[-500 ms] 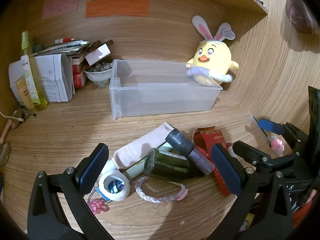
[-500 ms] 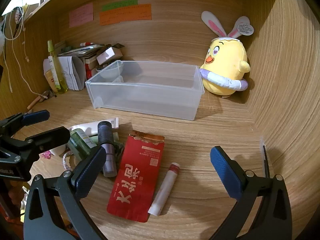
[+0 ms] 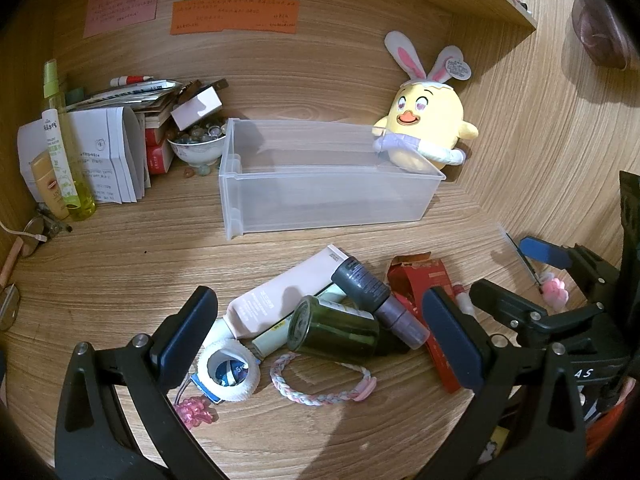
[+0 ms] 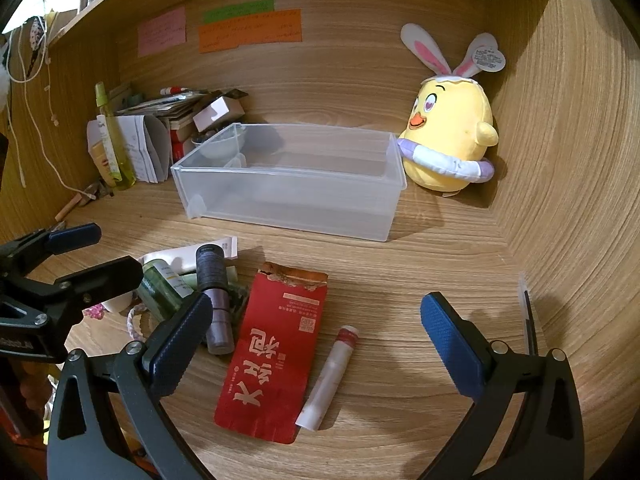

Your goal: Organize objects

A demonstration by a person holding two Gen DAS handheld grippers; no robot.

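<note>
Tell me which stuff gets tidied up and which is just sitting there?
To tidy, probably:
clear bin to fill
red packet
white tube
green bottle
purple bottle
pink tube
braided bracelet
tape roll

Just sitting there:
chick plush
sticky notes
bowl of pebbles

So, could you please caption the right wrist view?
Open right gripper hovers over red packet and white tube, facing empty bin.

Red packet [image 4: 276, 350] with white characters – yellow plush chick [image 4: 450, 136] – pastel braided bracelet [image 3: 320, 384].
</note>
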